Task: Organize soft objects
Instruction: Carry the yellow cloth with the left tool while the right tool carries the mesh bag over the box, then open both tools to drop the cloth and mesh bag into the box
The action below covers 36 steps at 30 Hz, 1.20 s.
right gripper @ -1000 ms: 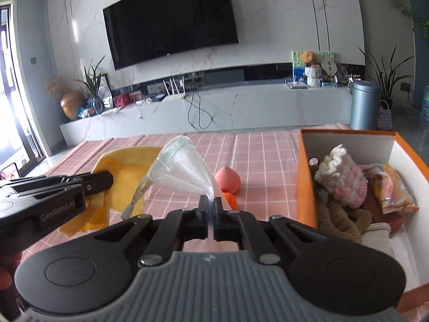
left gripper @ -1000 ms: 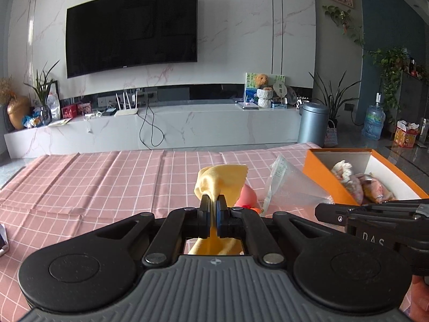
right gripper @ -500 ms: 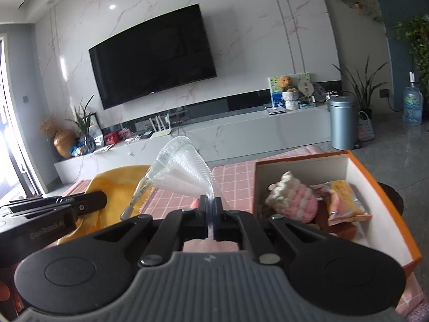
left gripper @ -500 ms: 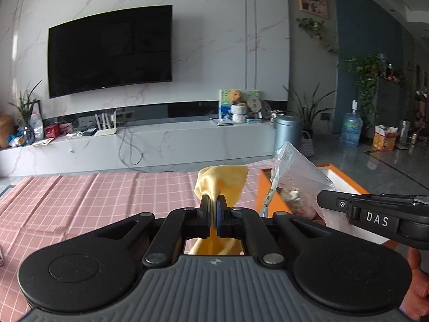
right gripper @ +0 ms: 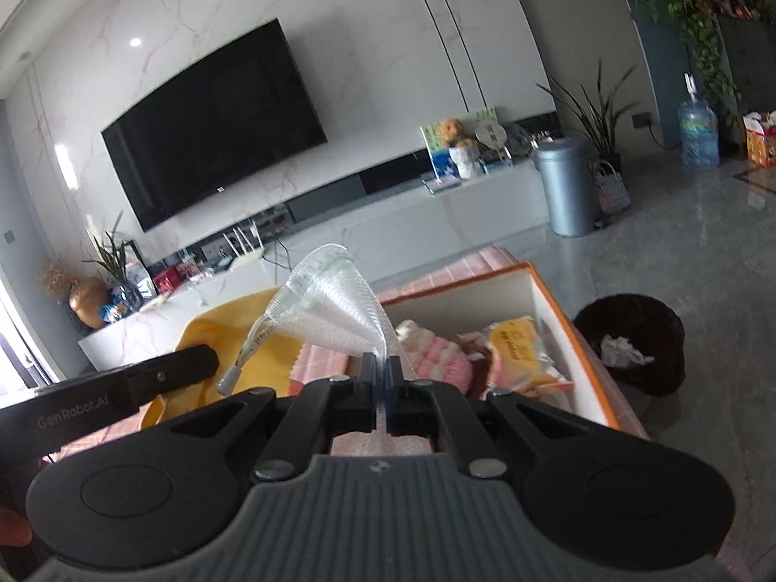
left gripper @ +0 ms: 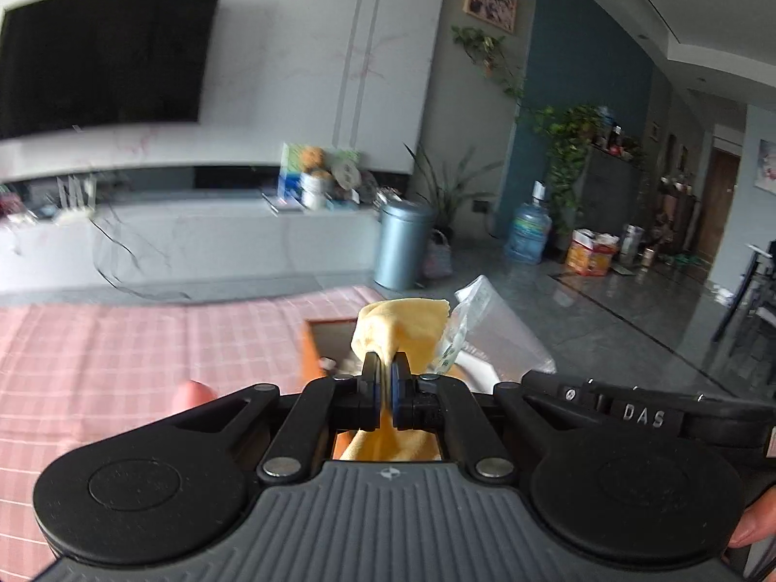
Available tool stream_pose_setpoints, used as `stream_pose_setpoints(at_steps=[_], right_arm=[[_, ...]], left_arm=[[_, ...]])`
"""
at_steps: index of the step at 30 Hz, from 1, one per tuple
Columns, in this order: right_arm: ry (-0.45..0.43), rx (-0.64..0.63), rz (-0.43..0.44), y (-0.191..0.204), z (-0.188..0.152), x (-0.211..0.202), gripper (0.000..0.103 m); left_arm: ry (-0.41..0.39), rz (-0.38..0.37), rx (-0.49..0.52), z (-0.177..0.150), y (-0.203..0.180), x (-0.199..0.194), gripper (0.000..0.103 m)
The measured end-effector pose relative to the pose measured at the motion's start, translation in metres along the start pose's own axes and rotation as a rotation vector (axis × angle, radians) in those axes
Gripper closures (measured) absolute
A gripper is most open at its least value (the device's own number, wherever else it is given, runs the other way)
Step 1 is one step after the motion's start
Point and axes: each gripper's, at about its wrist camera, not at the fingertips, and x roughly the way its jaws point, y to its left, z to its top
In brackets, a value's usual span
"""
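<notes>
While both tools hover at the orange-walled white box [right gripper: 567,339], the right gripper [right gripper: 381,378] — clamped on a clear ribbed plastic pouch [right gripper: 334,310] — is over it; the left gripper [left gripper: 386,378] pinches a yellow cloth [left gripper: 402,330] near its left wall.

Home living room. A big flat TV [right gripper: 213,126] is hanging on a marble-look wall, with a long low media console [right gripper: 368,237] running under it. A router [right gripper: 245,250], cables, a teddy bear [right gripper: 453,131] and small ornaments are sitting on the console. Potted plants [right gripper: 601,121] and trailing vines [left gripper: 490,58] are standing near a metal bin [right gripper: 570,186], and a water jug [right gripper: 697,133] is sitting on the glossy tile floor. A framed picture [left gripper: 491,2] is hanging above. A pink checked tablecloth [left gripper: 121,359] is covering the table in front.
</notes>
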Motion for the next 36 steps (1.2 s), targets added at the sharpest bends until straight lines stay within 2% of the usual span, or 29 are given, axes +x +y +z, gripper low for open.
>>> stream_pose_setpoints(at_steps=[5,13,20,29,31,33,36], right_arm=[[0.094,0.021,-0.052,-0.033,0.006,0.018,0.103],[0.256,0.046,-0.075,-0.065,0.001,0.070,0.103],[0.405,-0.036,-0.118,-0.073,-0.018,0.110,0.103],[0.486,-0.172,-0.136,-0.066,-0.026,0.130,0.103],[0.492,-0.187,-0.143,-0.066,-0.027,0.132,0.102],[0.495,-0.204,-0.152,-0.064,-0.027,0.133,0.102],[0.490,-0.231,-0.161,-0.061,-0.027,0.131,0.096]], left_arm=[[0.113,-0.067,-0.032,-0.002,-0.012,0.047,0.099],[0.290,-0.099,-0.049,-0.024,-0.026,0.112,0.099],[0.419,-0.101,-0.040,-0.045,-0.028,0.147,0.099],[0.512,-0.090,-0.069,-0.061,-0.029,0.164,0.097],[0.523,-0.089,-0.078,-0.059,-0.026,0.162,0.095],[0.528,-0.068,-0.053,-0.059,-0.026,0.160,0.081],[0.519,-0.062,-0.078,-0.058,-0.020,0.153,0.074]])
